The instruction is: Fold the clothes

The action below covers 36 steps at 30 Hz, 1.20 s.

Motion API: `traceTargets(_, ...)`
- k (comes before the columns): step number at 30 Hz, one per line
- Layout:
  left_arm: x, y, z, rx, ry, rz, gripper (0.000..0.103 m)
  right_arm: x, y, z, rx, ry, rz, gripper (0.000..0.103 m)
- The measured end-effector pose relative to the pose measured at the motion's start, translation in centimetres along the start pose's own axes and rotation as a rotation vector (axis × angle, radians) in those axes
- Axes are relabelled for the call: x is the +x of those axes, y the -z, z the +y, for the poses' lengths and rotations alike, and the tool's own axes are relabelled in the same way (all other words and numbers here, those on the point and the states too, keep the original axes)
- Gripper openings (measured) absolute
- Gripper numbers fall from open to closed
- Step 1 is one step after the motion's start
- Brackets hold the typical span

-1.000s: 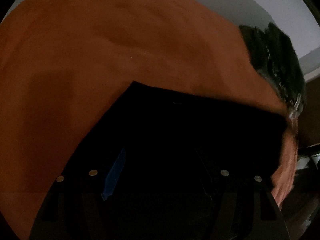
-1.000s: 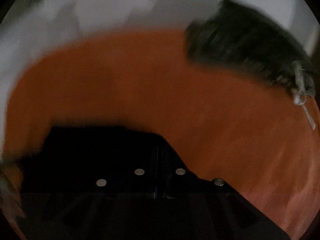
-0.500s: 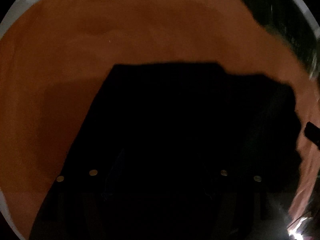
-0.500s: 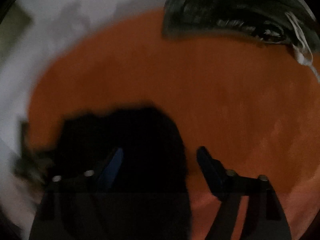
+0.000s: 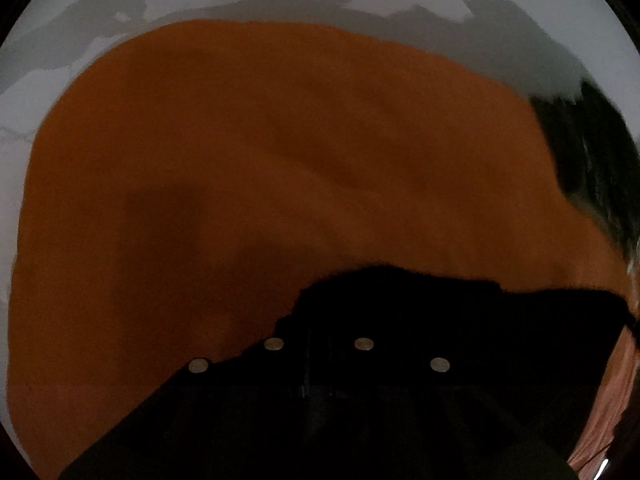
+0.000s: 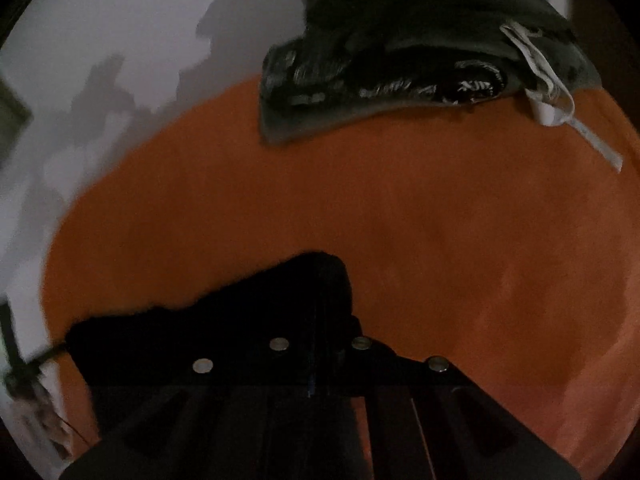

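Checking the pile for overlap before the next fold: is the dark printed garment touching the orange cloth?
Touching. The right wrist view shows the dark printed garment with its lower edge lying directly on the orange cloth, no gap visible.

Each black gripper (image 5: 320,360) (image 6: 316,360) body carries four small round silver screws

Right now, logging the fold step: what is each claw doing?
Left claw: closed on black cloth.
Right claw: closed on the same black cloth, over the orange cloth.
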<state>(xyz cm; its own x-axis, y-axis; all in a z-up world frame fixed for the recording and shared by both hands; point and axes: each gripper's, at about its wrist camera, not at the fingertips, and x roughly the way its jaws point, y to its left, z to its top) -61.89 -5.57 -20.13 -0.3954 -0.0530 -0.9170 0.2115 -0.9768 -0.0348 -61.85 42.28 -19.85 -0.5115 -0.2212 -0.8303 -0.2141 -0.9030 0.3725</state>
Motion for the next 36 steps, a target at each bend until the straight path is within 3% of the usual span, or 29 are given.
traceTargets(5, -0.2, 0.0, 3.4, -0.069, -0.028, -0.037, 0.007, 1.3, -0.9, -0.4, 0.072, 0.024, -0.013, 0.005)
traceTargets(7, 0.5, -0.2, 5.0, -0.1, -0.017, -0.027, 0.011, 1.9, -1.2, -1.4, 0.095, 0.007, 0.009, 0.018)
traceTargets(9, 1.6, -0.4, 5.5, -0.139, 0.038, 0.006, 0.021, 1.8, -1.2, -2.2, 0.101, -0.025, 0.022, 0.047)
traceTargets(11, 2.1, -0.4, 5.9, -0.144, 0.092, 0.018, 0.03, 1.2, -0.7, -2.6, 0.077, -0.054, 0.021, 0.052)
traceTargets(17, 2.3, 0.6, 6.3, -0.006, 0.128, -0.028, 0.047, 3.2, 1.4, -0.3, -0.145, -0.011, 0.146, 0.054)
traceTargets(18, 2.2, 1.0, 6.1, 0.017, 0.132, -0.018, 0.047, 3.4, 1.6, 0.3, -0.182, 0.001, 0.143, 0.054)
traceTargets(19, 2.7, 1.3, 5.9, 0.043, 0.131, -0.004, 0.047, 3.6, 1.8, 1.0, -0.221, 0.018, 0.128, 0.042)
traceTargets(20, 3.3, 1.7, 5.6, 0.063, 0.125, 0.012, 0.047, 3.8, 1.8, 2.0, -0.276, 0.056, 0.102, 0.01)
traceTargets(21, 3.9, 2.2, 5.3, 0.073, 0.112, 0.019, 0.047, 3.9, 1.9, 3.0, -0.333, 0.106, 0.069, 0.0)
traceTargets(23, 5.0, 3.7, 5.0, 0.082, 0.07, 0.017, 0.047, 3.8, 1.9, 4.7, -0.429, 0.179, 0.009, 0.0)
traceTargets(24, 5.5, 4.4, 4.8, 0.087, 0.049, 0.015, 0.047, 3.4, 1.7, 5.4, -0.443, 0.171, -0.02, 0.0)
traceTargets(25, 6.1, 5.2, 4.7, 0.08, 0.041, 0.018, 0.047, 2.8, 1.4, 6.0, -0.439, 0.148, -0.05, 0.0)
traceTargets(26, 6.7, 5.8, 5.0, 0.063, 0.043, 0.016, 0.037, 2.2, 1.2, 6.6, -0.436, 0.125, -0.079, 0.0)
traceTargets(27, 7.0, 6.3, 5.2, 0.045, 0.043, 0.007, 0.015, 1.8, 0.7, 6.9, -0.416, 0.094, -0.089, 0.0)
traceTargets(28, 7.1, 6.5, 5.6, 0.026, 0.051, -0.005, 0.006, 1.5, 0.2, 7.1, -0.385, 0.058, -0.086, 0.0)
traceTargets(31, 6.2, 6.2, 7.5, -0.031, 0.075, -0.067, 0.004, 2.6, -0.5, 6.4, -0.319, 0.041, 0.041, 0.004)
traceTargets(33, 5.1, 5.5, 9.2, -0.071, 0.068, -0.115, 0.003, 4.7, -0.6, 5.0, -0.27, 0.1, 0.161, 0.041)
traceTargets(34, 4.7, 5.0, 10.1, -0.097, 0.061, -0.129, 0.003, 5.4, -0.5, 4.1, -0.236, 0.11, 0.201, 0.047)
traceTargets(36, 4.2, 4.4, 11.8, -0.144, 0.056, -0.144, 0.003, 6.5, -0.2, 2.0, -0.146, 0.09, 0.241, 0.049)
